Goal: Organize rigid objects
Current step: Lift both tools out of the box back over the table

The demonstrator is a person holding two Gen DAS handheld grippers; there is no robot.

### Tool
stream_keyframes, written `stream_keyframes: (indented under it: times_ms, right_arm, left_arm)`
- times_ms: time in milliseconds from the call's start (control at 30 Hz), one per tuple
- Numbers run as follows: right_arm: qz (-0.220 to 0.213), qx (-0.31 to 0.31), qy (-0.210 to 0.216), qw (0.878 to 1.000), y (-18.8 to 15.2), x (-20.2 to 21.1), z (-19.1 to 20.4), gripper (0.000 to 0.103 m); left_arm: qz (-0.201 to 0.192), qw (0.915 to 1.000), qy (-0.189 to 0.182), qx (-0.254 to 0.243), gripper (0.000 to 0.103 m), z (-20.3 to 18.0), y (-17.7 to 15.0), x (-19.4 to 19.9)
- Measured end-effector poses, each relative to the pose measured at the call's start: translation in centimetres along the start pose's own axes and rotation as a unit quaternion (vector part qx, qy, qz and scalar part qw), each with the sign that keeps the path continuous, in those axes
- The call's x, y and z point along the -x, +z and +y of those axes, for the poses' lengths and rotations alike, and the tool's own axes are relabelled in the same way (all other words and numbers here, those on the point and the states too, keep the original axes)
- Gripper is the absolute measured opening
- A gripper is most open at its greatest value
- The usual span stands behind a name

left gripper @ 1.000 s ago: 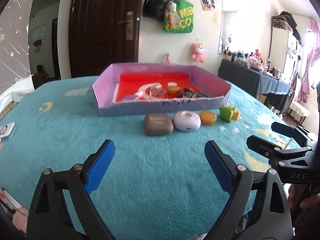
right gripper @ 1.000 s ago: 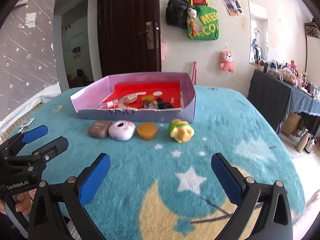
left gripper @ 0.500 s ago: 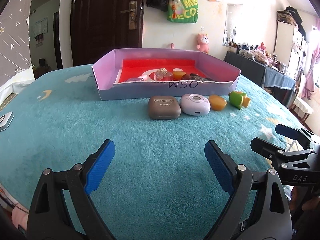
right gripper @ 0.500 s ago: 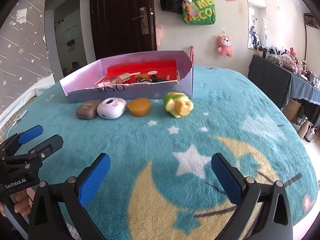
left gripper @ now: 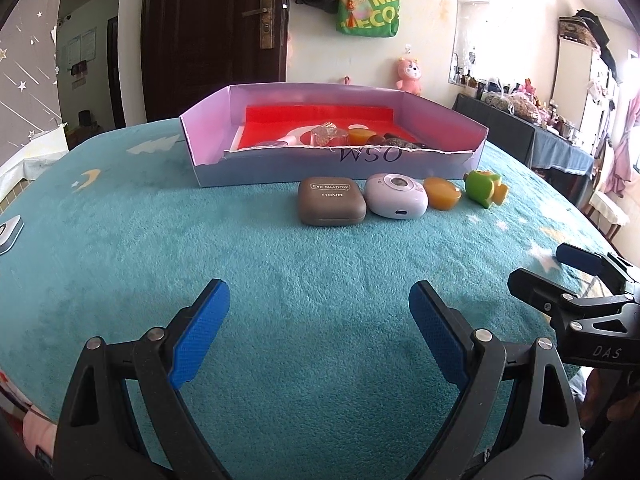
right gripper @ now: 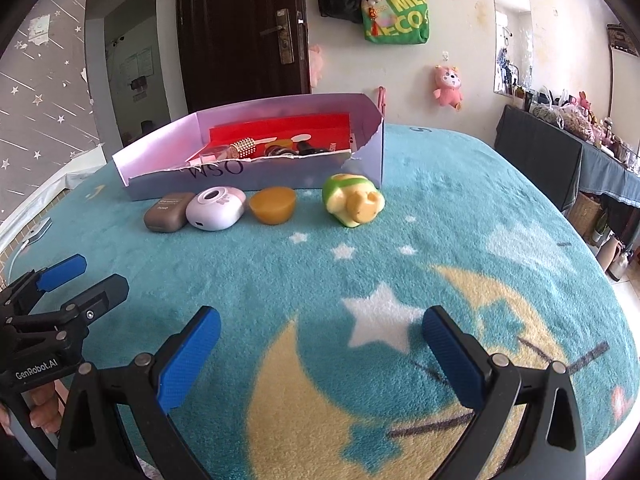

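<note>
Two handheld grippers over a teal blanket [left gripper: 160, 248] w/ moon & star print. Left gripper [left gripper: 319, 312] has fingers spread wide, holding nothing; right gripper [right gripper: 322, 338] likewise spread & empty. Ahead sits a lilac cardboard tray [left gripper: 280, 166] w/ red lining, several small items inside. Just in front of tray, a row L to R: brown eyeshadow case [left gripper: 331, 202], touching lilac round case [left gripper: 396, 200], then amber dome piece [left gripper: 442, 193], then green-yellow toy [left gripper: 484, 189] slightly apart.

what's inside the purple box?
Purple box holds a gold studded piece, clear jar, amber puck and dark items on red lining; front wall hides the rest.
</note>
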State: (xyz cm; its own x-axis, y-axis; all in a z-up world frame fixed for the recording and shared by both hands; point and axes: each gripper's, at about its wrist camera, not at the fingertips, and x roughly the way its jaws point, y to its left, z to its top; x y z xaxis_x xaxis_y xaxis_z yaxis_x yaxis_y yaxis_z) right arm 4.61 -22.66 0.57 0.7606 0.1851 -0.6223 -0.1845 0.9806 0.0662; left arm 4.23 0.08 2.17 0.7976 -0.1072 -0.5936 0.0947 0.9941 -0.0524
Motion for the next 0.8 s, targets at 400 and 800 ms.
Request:
stream_keyframes:
  times_ms: [400, 800]
  right_arm:
    - [-0.003, 0.002, -0.008, 1.0, 1.7, 0.0, -0.4, 0.103]
    - [0.018, -0.006, -0.01, 1.0, 5.9, -2.0, -2.2, 0.103]
  left_arm:
    - [0.012, 0.9999, 0.001, 0.003, 0.092, 0.3, 2.2, -1.0]
    - [0.059, 0.9982, -0.008, 0.009, 0.092, 0.6, 6.0, -4.5]
